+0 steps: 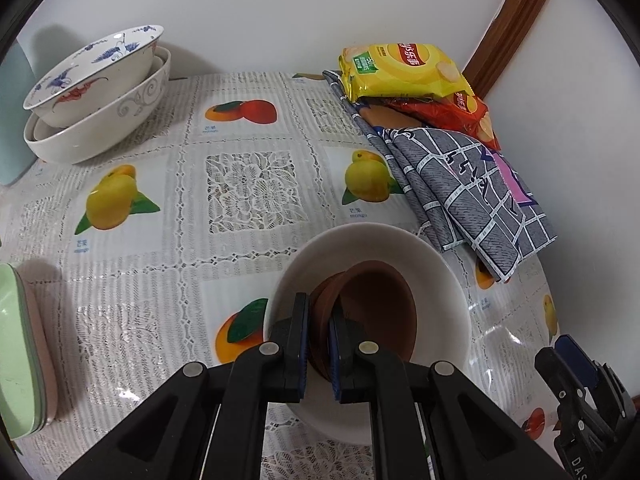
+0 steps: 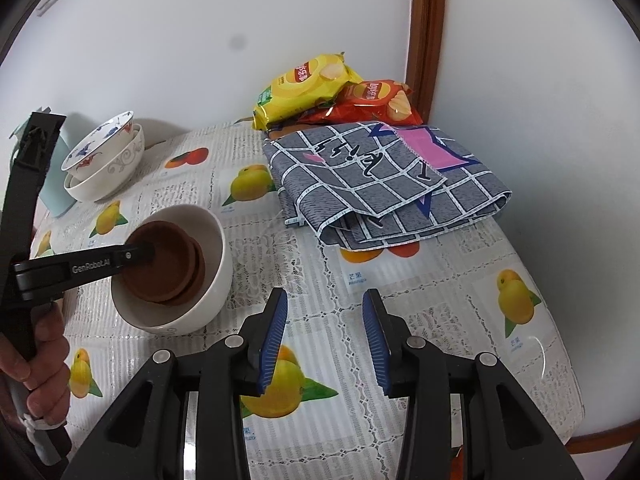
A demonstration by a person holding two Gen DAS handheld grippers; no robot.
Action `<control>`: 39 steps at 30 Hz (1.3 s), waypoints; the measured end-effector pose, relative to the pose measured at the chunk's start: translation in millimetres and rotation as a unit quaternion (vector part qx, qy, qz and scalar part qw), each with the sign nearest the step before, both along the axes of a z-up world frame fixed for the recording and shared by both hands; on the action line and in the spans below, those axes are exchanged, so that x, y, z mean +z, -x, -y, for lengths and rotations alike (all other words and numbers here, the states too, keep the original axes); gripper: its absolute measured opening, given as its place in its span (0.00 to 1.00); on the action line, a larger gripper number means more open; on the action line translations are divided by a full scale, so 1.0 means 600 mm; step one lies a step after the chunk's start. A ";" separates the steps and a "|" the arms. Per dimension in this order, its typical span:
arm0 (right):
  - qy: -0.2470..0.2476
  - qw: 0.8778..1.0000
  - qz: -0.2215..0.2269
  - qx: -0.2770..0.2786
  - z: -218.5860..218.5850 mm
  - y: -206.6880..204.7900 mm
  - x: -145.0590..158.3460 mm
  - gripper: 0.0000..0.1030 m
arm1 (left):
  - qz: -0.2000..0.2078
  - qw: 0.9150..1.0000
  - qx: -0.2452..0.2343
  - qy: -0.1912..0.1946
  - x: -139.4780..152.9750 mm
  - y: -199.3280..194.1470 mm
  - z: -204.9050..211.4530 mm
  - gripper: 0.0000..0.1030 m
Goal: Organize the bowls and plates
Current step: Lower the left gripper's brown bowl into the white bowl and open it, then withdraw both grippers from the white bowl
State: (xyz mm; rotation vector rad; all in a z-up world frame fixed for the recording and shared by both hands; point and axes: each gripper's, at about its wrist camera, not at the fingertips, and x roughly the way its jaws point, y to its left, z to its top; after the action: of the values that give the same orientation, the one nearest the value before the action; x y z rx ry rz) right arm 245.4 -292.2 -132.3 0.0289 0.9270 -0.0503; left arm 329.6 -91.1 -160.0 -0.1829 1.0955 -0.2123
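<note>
- The counter (image 2: pixel 460 320) wears a lace-patterned plastic cloth printed with mangoes and stands against a white wall with a brown wooden trim at the corner.
- A folded grey checked cloth (image 2: pixel 384 184) with a pink patch lies at the counter's far right side, beside the wall.
- Two crisp bags rest behind and partly on that cloth: a yellow crisp bag (image 1: pixel 404 70) on top of a red crisp bag (image 1: pixel 460 114).
- At the far left, two stacked bowls (image 1: pixel 96 92) sit together: a blue-and-red painted bowl nested tilted inside a white bowl with grey scrolls.
- At the left edge of the left wrist view, the rims of a green plate (image 1: pixel 18 356) and a pinkish one behind it show, cut off by the frame.
- The large white bowl (image 2: pixel 216 264) stands on the counter near the middle, well apart from the stacked pair.
- Inside it sit the brown bowls (image 1: pixel 384 312), small ones nested together and tilted.
- The left tool (image 1: pixel 319 344) is clamped on the rim of the brown bowls, one finger inside and one outside, within the white bowl.
- The right tool (image 2: pixel 325 340) hovers over bare cloth just right of the white bowl, its fingers spread wide with nothing between them.
</note>
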 end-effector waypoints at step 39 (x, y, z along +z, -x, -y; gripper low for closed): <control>-0.020 0.999 0.027 0.020 -0.059 0.085 0.073 0.54 | 0.061 0.997 -0.028 -0.048 0.099 0.134 -0.011 0.45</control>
State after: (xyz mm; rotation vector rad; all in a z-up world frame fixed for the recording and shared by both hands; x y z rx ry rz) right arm 194.2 -256.8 -88.8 0.0485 0.8736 0.0071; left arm 249.2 -84.3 -100.5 -0.0524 0.9885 -0.2183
